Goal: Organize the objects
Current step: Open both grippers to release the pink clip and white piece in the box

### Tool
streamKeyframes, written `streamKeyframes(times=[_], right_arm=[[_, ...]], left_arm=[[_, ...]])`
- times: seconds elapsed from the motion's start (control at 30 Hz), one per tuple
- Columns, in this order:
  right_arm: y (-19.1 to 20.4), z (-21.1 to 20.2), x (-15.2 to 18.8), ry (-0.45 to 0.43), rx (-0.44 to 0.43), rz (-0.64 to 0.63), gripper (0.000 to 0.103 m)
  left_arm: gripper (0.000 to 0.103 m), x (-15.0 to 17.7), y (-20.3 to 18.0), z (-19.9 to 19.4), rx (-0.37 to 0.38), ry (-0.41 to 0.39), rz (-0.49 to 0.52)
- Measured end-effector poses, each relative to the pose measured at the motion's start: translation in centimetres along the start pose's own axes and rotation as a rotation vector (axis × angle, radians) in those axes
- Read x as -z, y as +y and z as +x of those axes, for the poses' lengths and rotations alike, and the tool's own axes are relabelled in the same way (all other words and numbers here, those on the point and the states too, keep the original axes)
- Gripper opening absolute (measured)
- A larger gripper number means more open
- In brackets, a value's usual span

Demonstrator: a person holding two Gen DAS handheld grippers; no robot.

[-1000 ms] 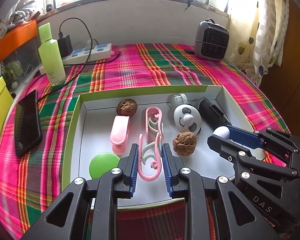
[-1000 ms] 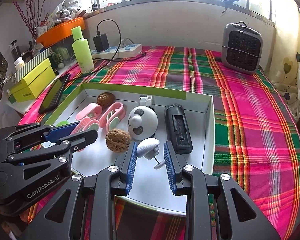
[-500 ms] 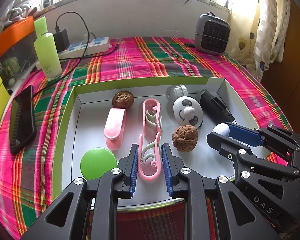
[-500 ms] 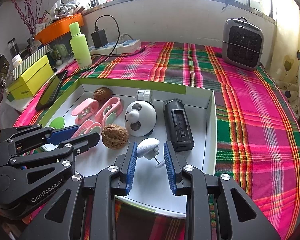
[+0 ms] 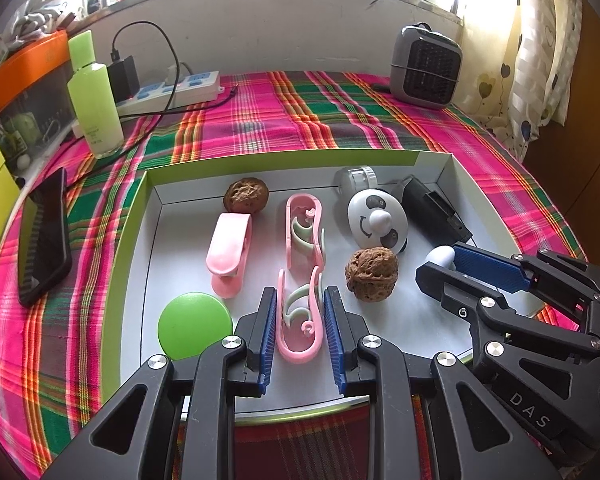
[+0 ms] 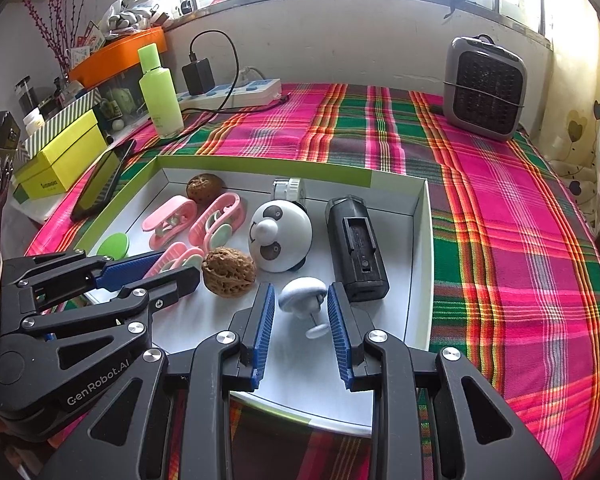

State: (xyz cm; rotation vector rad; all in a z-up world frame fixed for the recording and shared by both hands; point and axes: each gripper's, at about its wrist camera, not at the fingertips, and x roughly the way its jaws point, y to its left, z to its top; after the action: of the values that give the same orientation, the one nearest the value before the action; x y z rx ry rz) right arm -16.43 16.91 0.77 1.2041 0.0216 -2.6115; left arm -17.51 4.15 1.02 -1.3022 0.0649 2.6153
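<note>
A shallow white box with a green rim [image 5: 284, 158] lies on the plaid cloth. My left gripper [image 5: 300, 312] is shut on a pink and mint clip [image 5: 296, 354] over the box's near part. My right gripper [image 6: 300, 304] is shut on a white mushroom-shaped knob [image 6: 302, 294] near the box's right front. The box also holds two more pink clips [image 5: 230, 252] [image 5: 304, 228], two walnuts [image 5: 372, 274] [image 5: 246, 196], a panda-faced dome [image 5: 376, 220], a black device [image 5: 432, 212] and a green disc [image 5: 194, 326]. The two grippers sit side by side, close together.
A phone [image 5: 42, 236] lies left of the box. Behind it stand a green bottle [image 5: 94, 92] and a power strip [image 5: 172, 88] with a charger and cable. A small grey heater [image 5: 426, 68] stands at the back right, and a yellow box [image 6: 60, 160] at the far left.
The left wrist view has shifted slightly over the box, bringing more of the green disc into sight; the clip stays between the pads. The right gripper and its knob are unchanged.
</note>
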Motion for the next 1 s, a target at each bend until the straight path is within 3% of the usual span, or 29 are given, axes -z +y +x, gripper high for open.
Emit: streamKeyframes(times=[0.3,0.43,0.73,1.0], right_arm=[[0.0,0.0,0.0,0.000,0.006,0.002,0.029],[-0.1,-0.1,0.0,-0.003,0.010,0.010,0.029],[0.0,-0.4,0.1,-0.005,0.017,0.016,0.034],[-0.1,-0.9,0.3,-0.010,0.034,0.027,0.036]], left_arm=[[0.023,0.0,0.0,0.0,-0.001,0.001,0.001],[0.035,0.0,0.1,0.1,-0.004,0.001,-0.005],[0.045,0.2,0.2,-0.4,-0.012,-0.004,-0.012],[0.047,0.4,0.2,-1.2,-0.012,-0.011,-0.018]])
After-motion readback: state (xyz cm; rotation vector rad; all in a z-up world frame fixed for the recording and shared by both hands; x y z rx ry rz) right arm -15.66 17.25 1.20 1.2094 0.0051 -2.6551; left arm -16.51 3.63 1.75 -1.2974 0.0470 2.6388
